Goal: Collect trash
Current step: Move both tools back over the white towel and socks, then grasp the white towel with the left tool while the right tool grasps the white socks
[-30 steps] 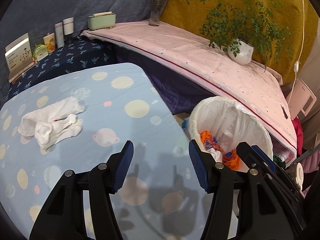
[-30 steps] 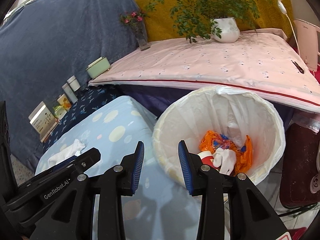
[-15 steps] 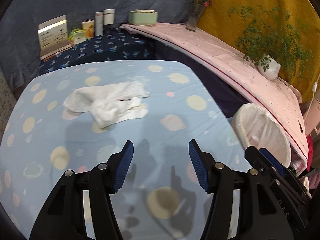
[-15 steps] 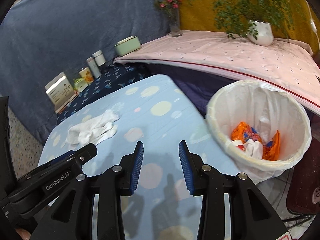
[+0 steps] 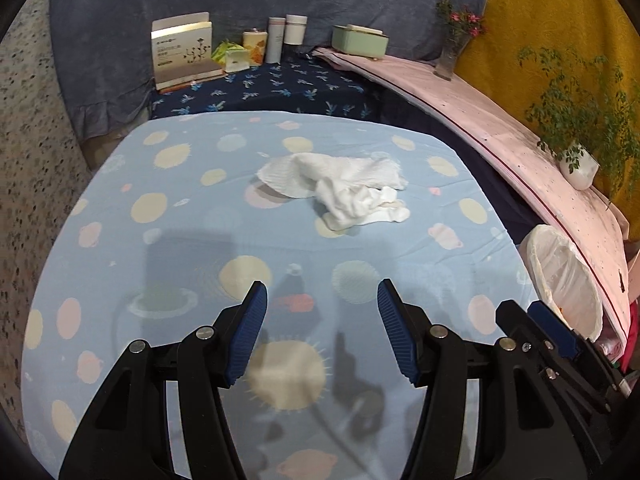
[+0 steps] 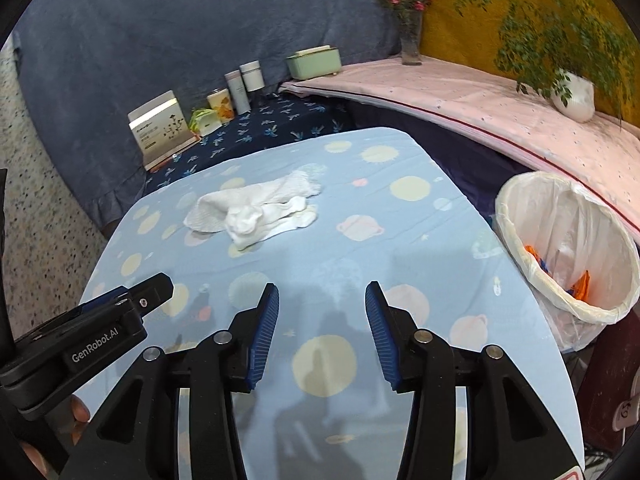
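A heap of crumpled white tissue or cloth (image 5: 340, 188) (image 6: 256, 208) lies on the light blue planet-print table (image 5: 160, 248) (image 6: 400, 240), beyond both grippers. My left gripper (image 5: 322, 300) hangs open over the near part of the table, nothing between its blue pads. My right gripper (image 6: 322, 300) is beside it, its jaws opening and empty. The white-lined trash bin (image 6: 568, 248) (image 5: 560, 276) stands off the table's right edge with orange and white scraps inside.
At the back, on a dark blue cloth, stand a card box (image 5: 184, 50), tins and bottles (image 5: 276, 40) and a green box (image 5: 360, 40). A pink-covered ledge (image 6: 500, 112) on the right carries a flower vase (image 6: 410, 36) and a potted plant (image 6: 572, 92).
Both grippers have swung left, from over the bin to over the table. The white heap has come to the middle of both views. The right jaws stand wider.
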`<state>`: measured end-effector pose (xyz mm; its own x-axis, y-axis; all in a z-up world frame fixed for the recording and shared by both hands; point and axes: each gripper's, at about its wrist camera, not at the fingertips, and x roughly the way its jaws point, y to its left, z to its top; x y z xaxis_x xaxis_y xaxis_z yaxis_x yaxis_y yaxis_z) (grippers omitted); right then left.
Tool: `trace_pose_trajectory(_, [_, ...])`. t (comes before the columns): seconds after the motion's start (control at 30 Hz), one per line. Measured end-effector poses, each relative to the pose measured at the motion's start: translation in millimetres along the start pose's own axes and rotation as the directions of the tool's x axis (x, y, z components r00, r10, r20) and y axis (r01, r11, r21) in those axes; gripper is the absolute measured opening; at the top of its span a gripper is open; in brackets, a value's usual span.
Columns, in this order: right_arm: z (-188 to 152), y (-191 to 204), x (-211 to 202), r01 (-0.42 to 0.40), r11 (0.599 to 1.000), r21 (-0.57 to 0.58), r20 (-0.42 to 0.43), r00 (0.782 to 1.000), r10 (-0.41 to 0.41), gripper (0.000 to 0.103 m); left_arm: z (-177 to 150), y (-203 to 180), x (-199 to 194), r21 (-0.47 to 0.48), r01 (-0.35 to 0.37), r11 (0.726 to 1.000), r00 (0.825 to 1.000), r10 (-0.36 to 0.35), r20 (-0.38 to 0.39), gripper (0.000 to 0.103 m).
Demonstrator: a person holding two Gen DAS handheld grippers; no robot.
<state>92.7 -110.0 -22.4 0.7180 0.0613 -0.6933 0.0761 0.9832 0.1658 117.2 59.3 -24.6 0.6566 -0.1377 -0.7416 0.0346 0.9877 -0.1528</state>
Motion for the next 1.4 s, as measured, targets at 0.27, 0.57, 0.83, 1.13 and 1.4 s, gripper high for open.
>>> trace_pose_trajectory(0.27, [-2.8,24.5,1.8,-0.013,0.999,-0.041,-0.01,1.0,0.013,0.046,-1.0,23.6,-4.1,-0.016,-0.024,1.0,1.0,0.025,0.004,0.055])
trace_pose_trajectory(0.57, [-1.7,36.9,22.0,-0.03,0.999,-0.045,-0.031,0.999,0.028,0.046,3.1,40.7,14.2,-0.032,-0.041,0.999,0.999,0.04,-0.013,0.055])
trace_pose_trajectory(0.83, [8.2,43.4,49.4,-0.042,0.999,-0.03,-0.044,0.998,0.041,0.052,17.5,54.5,41.0,-0.057,-0.054,0.997,0.998,0.053,-0.021,0.062])
trace_pose_trajectory(1.13, [32.3,52.9,93.1,-0.069,0.998,0.008,-0.053,0.996,0.069,0.058,54.1,57.1,76.2,-0.047,-0.049,0.998,0.999,0.048,-0.006,0.07])
trace_pose_trajectory(1.4, [53.4,59.1,129.9,-0.092,0.995,0.041,-0.056,0.994,0.094,0.058,89.0,59.7,107.0,-0.032,-0.044,0.998,0.999,0.045,0.008,0.07])
